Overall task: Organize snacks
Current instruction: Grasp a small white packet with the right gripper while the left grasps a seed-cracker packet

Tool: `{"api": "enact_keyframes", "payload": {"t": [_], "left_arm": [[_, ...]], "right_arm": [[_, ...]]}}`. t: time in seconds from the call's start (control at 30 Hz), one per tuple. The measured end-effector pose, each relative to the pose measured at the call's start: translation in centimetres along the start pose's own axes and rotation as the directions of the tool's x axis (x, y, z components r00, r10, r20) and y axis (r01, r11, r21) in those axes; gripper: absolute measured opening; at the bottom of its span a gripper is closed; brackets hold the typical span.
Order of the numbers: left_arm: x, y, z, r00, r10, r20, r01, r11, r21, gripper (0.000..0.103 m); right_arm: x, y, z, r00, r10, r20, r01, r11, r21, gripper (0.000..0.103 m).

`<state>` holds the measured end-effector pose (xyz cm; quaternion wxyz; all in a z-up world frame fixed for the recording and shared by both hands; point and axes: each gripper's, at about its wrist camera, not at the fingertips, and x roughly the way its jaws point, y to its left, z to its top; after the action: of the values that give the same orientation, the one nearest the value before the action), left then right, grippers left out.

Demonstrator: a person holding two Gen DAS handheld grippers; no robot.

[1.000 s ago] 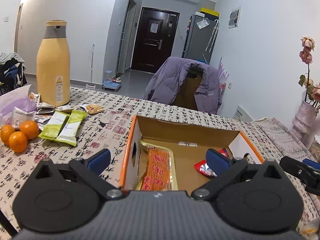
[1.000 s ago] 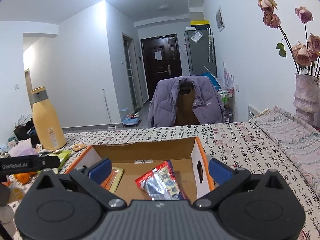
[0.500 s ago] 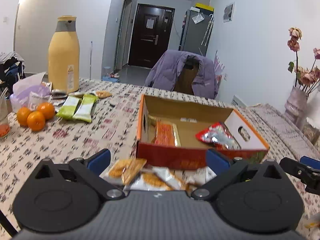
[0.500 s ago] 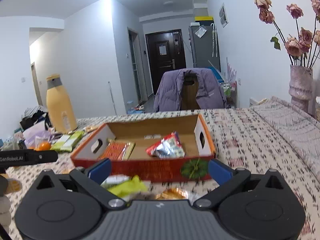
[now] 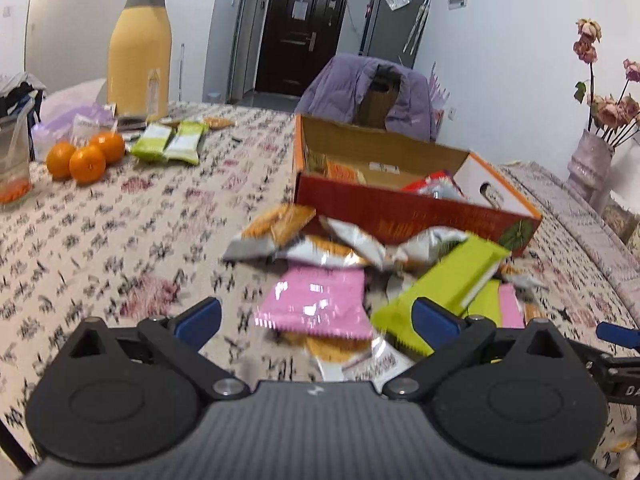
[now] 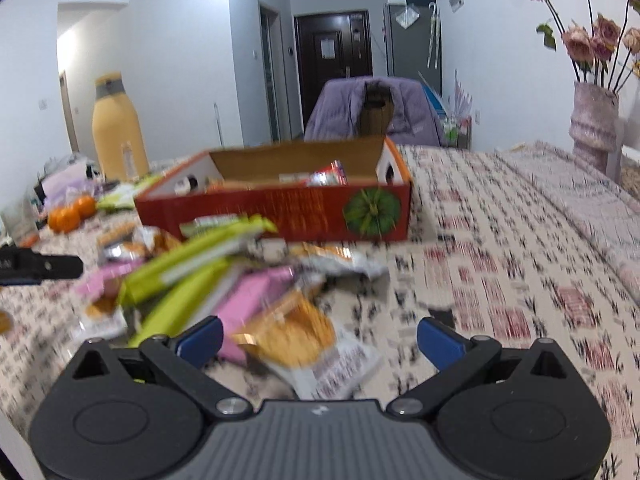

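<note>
Across the patterned tablecloth [image 5: 120,216] the biggest thing is the red cardboard box [image 5: 412,208], open-topped, sitting on the far side of a loose heap of snack packets [image 5: 360,280] that spills from its near wall toward both tools; a few packets already lie inside it. Its walls look stiff enough to nudge against, and the open top gives plenty of room to drop things in from above. To the right of the heap the cloth [image 6: 520,280] is bare, so that side seems the easiest way in, while the left holds oranges [image 5: 84,156], two green packets [image 5: 172,144] and a tall yellow flask [image 5: 138,48], all well apart from the pile. The packets themselves, I'd judge, are light, crinkly and slippery, overlapping so one may drag its neighbour; biscuits inside could crack under a hard squeeze. A crimped end seam or a free edge looks the best hold, as on the pink packet [image 5: 320,300] or the long green bar [image 5: 444,284] leaning on top. Left gripper [image 5: 316,320] hangs wide open and empty above the near edge of the heap; right gripper [image 6: 318,338] is likewise spread wide, gripping nothing, with an orange biscuit packet [image 6: 296,336] lying between its fingers
</note>
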<state>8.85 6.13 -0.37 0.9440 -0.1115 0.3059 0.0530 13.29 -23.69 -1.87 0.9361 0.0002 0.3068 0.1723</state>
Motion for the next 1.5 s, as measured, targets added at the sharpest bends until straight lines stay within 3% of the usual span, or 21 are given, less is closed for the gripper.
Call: {"api": "enact_keyframes", "payload": {"t": [0.23, 0.53, 0.7, 0.77, 0.83, 0.9, 0.93, 1.23, 1.5], "left_arm": [[0.0, -0.1, -0.5, 1.000, -0.004, -0.013, 0.004, 1.000, 0.002, 0.103], [-0.1, 0.5, -0.8, 1.000, 0.008, -0.026, -0.009, 1.000, -0.013, 0.103], [-0.1, 1.0, -0.9, 0.999, 0.013, -0.034, -0.014, 0.999, -0.029, 0.103], [-0.1, 0.9, -0.9, 0.999, 0.007, -0.036, -0.008, 1.000, -0.029, 0.103], [0.0, 0.7, -1.0, 0.999, 0.003, -0.043, -0.005, 1.000, -0.028, 0.103], [0.1, 0.5, -1.1, 0.998, 0.005, -0.055, -0.006, 1.000, -0.026, 0.103], [0.2, 0.4, -1.2, 0.998, 0.003, -0.058, -0.004, 1.000, -0.026, 0.103], [-0.2, -1.1, -1.6, 0.997, 0.007, -0.081, -0.007, 1.000, -0.004, 0.103], [-1.0, -2.5, -2.5, 0.994, 0.034, -0.101, -0.032, 0.999, 0.020, 0.103]], "right_arm": [[1.8, -0.2, -0.6, 0.996, -0.027, -0.080, 0.021, 0.997, -0.078, 0.103], [6.0, -0.4, 1.5, 0.982, 0.019, -0.189, -0.044, 0.991, -0.130, 0.101], [5.6, -0.5, 1.4, 0.985, 0.075, -0.154, -0.094, 0.988, -0.121, 0.078], [5.2, -0.4, 1.2, 0.988, 0.068, -0.139, -0.085, 0.989, -0.121, 0.057], [4.5, -0.6, 1.1, 0.990, 0.058, -0.128, -0.071, 0.993, -0.097, 0.046], [3.9, -1.1, 0.8, 0.992, 0.071, -0.108, -0.077, 0.996, -0.049, 0.029], [3.6, -1.4, 0.6, 0.992, 0.070, -0.103, -0.074, 0.997, -0.030, 0.013], [0.3, -2.8, -1.2, 0.999, 0.029, 0.019, -0.031, 0.996, 0.080, 0.010], [-2.2, -1.5, -2.5, 0.997, -0.005, 0.071, 0.004, 1.000, 0.014, 0.009]]}}
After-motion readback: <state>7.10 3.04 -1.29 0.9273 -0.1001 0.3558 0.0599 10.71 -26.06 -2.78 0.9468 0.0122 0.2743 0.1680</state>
